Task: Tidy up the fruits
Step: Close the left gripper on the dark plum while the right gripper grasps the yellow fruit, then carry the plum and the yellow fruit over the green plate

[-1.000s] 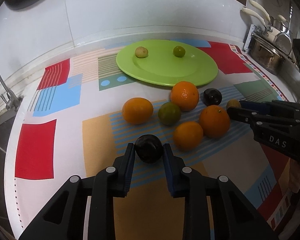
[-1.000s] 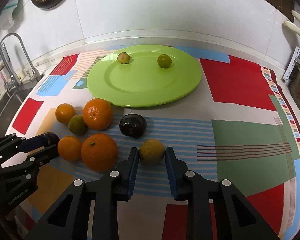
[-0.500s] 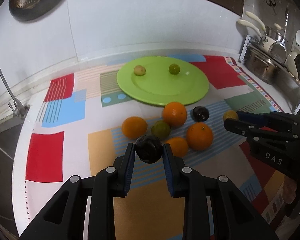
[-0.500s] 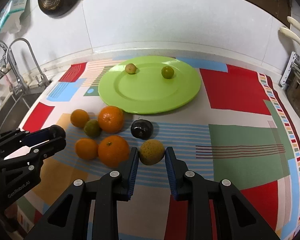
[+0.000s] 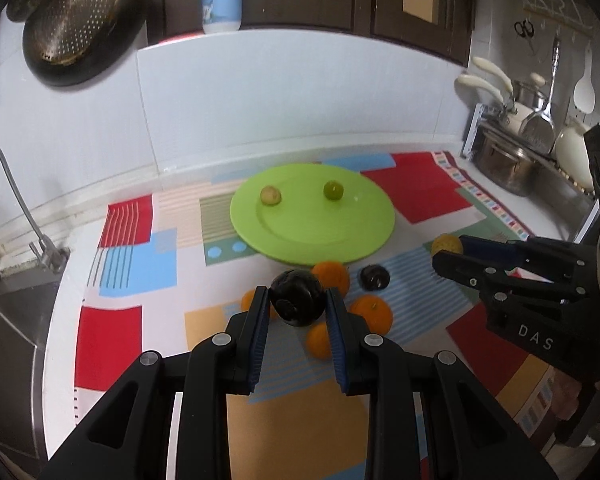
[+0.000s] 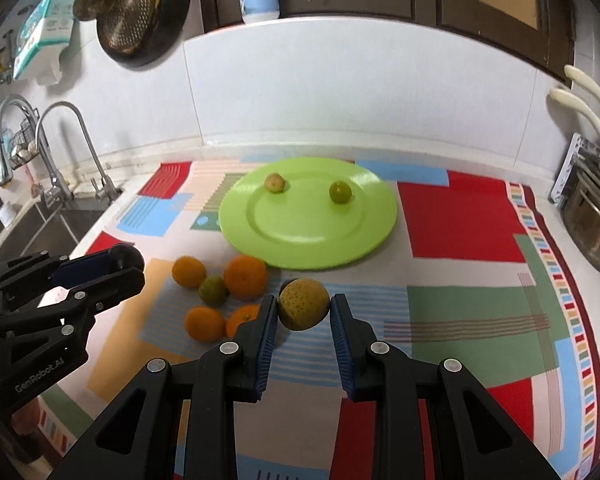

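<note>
My left gripper [image 5: 297, 303] is shut on a dark purple fruit [image 5: 298, 297] and holds it in the air above the fruit pile. My right gripper [image 6: 304, 308] is shut on a yellow-green speckled fruit [image 6: 303, 303], also lifted; it shows in the left wrist view [image 5: 446, 245] too. A green plate [image 5: 312, 232] lies at the back of the patterned cloth with two small green fruits [image 5: 270, 195] [image 5: 333, 190] on it. Several oranges [image 6: 246, 277] and a green citrus [image 6: 213, 290] lie on the cloth in front of the plate. A second dark fruit [image 5: 374, 277] lies among them.
A sink with taps [image 6: 58, 184] is at the left. Pots and utensils [image 5: 512, 152] stand at the right edge of the counter. A colander [image 5: 72, 20] hangs on the wall. The white backsplash [image 6: 340, 92] runs behind the plate.
Both grippers have risen from the cloth, each carrying its fruit. The plate and fruit pile look smaller and farther below.
</note>
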`<state>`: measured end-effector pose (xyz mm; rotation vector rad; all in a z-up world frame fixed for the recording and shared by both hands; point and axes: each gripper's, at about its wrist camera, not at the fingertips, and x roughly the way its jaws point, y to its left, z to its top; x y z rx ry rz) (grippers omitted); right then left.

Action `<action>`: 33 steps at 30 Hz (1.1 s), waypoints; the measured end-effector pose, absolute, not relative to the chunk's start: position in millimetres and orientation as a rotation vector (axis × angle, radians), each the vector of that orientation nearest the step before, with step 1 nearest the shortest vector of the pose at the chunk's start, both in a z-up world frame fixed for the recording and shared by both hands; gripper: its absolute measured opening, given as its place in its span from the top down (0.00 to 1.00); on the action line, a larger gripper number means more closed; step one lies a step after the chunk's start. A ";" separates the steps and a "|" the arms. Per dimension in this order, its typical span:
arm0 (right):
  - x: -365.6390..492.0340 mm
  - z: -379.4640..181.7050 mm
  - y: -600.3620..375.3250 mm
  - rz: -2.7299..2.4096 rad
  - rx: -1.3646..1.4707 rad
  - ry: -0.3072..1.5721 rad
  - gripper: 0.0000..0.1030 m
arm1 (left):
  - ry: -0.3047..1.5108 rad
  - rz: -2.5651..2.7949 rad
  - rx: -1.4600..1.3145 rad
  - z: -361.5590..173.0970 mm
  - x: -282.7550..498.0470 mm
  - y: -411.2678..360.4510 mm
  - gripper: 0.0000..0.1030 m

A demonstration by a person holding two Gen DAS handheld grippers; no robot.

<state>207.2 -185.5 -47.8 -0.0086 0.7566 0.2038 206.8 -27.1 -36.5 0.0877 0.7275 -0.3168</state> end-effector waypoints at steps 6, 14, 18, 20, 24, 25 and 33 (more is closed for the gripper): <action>210.1 -32.3 -185.2 0.214 -0.002 0.713 0.72 | 0.689 -0.325 0.078 -21.1 213.6 -30.1 0.73; 221.6 -21.3 -183.5 0.222 0.006 0.683 0.72 | 0.648 -0.332 0.087 -9.2 226.0 -34.4 0.73; 230.2 -16.1 -183.4 0.222 0.004 0.669 0.72 | 0.640 -0.338 0.094 -7.3 235.0 -36.9 0.73; 235.1 -14.4 -183.7 0.221 0.004 0.662 0.72 | 0.638 -0.339 0.097 -6.4 240.6 -38.3 0.73; 246.7 -13.3 -182.9 0.225 0.006 0.658 0.72 | 0.629 -0.341 0.102 -4.0 252.7 -40.7 0.73; 248.9 -13.0 -182.8 0.227 0.007 0.657 0.72 | 0.629 -0.341 0.104 -3.8 255.4 -41.4 0.73; 273.2 -12.5 -183.3 0.227 0.009 0.665 0.72 | 0.628 -0.342 0.123 -3.4 278.4 -45.9 0.73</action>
